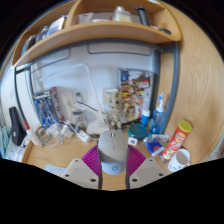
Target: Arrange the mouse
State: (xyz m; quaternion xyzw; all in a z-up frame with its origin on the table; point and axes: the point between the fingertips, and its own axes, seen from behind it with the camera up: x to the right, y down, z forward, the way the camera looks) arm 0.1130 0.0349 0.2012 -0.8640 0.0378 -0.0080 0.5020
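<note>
Gripper view, claw (112, 165) clamped on grey mouse (113, 150); orange canister (179, 137) upright beyond

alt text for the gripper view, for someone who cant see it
A grey mouse sits between the gripper fingers, whose pink pads flank it; whether they press on it cannot be told. Beyond lies a cluttered wooden desk with a tall snack can to one side and a wooden shelf above.

Mouse (113, 150): smooth grey plastic, matt. Desk (60, 155) and shelf (100, 35): light wood. Tall can (180, 138): glossy printed surface. Finger pads (93, 160): ridged magenta.
</note>
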